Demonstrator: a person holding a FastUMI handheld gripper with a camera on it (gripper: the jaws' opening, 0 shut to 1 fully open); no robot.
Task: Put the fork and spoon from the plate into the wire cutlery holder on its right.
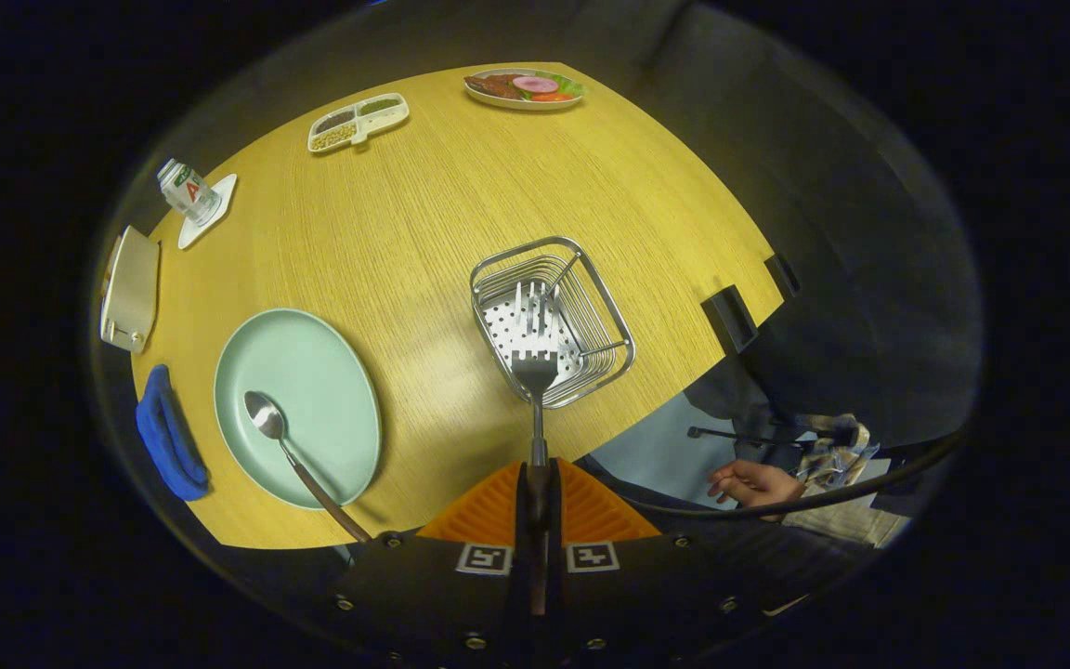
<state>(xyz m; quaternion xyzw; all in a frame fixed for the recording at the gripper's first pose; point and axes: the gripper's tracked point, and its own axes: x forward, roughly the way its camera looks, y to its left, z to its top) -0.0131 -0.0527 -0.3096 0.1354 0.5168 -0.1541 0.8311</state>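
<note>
My gripper (535, 492) is shut on the fork (535, 358), gripping its dark handle between both fingers. The fork's metal tines point forward and hang above the wire cutlery holder (602, 307), a silver rack with a perforated floor, just ahead of the fingers. To the left of the fingers lies the pale green plate (331, 390) on the wooden table (424, 214). The spoon (280, 432) rests on that plate, its bowl on the plate's left part and its dark handle reaching past the near rim.
A blue cloth (168, 437) and a beige flat object (131, 288) lie left of the plate. Farther off are a small bottle on a white coaster (189, 192), a divided snack dish (357, 121) and a food plate (524, 88). A person's hand (753, 483) is past the table's right edge.
</note>
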